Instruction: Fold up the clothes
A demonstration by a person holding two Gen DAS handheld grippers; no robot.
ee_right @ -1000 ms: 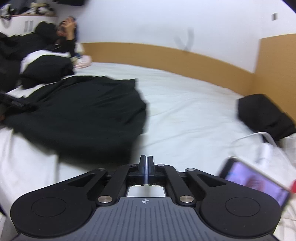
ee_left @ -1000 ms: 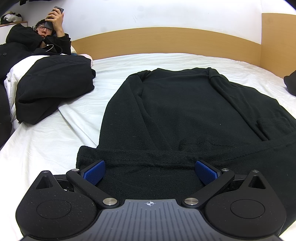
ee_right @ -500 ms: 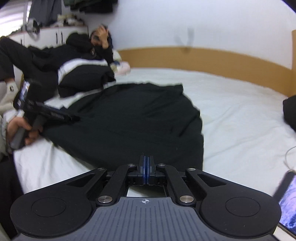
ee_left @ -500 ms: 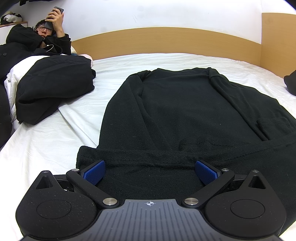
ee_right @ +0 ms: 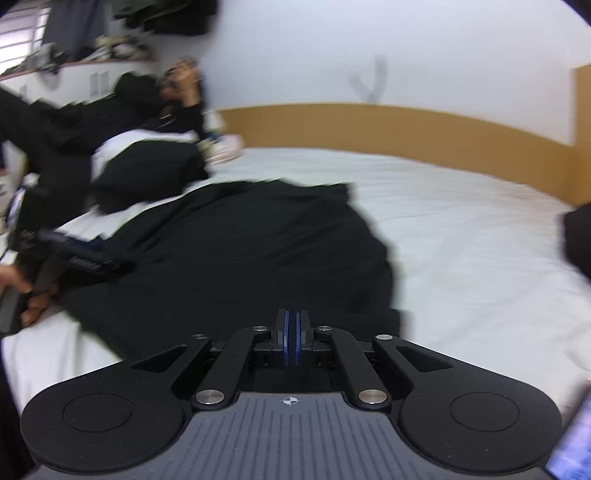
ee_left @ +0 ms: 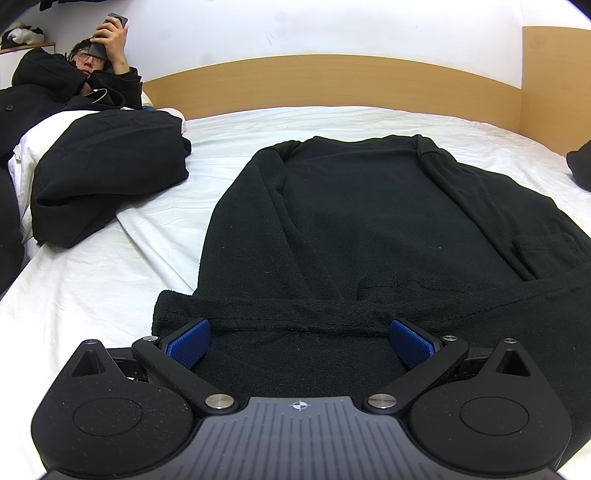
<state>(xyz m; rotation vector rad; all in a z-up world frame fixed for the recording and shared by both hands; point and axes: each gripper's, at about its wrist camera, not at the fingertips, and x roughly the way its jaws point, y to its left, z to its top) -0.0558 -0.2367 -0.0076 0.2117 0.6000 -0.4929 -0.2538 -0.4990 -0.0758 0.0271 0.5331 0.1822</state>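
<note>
while the left gripper (ee_left: 297,341) is hovering low over the near hem of the black garment (ee_left: 369,229), its jaws are standing wide apart, blue pads (ee_left: 186,341) flanking the hem band with fabric lying between them but nothing pinched. the garment is lying flat on the white bed sheet (ee_left: 92,295), hem toward the camera, collar end pointing at the wooden headboard (ee_left: 332,85), sleeves folded in along both sides. the right gripper (ee_right: 291,341) is sitting at the garment's near edge (ee_right: 240,251) in a blurred view, jaws pressed together, blue pads touching; cannot tell if any cloth is caught between them, seems none. in that same view a hand (ee_right: 33,299) is gripping the other gripper's handle at far left. further back on the left a second dark garment (ee_left: 107,173) is lying bunched on the sheet, well apart from the flat one. beyond it a person (ee_left: 74,85) is lying back, holding a phone (ee_left: 109,33) up. a phone screen (ee_right: 574,443) is showing at the right-wrist view's lower right corner.
</note>
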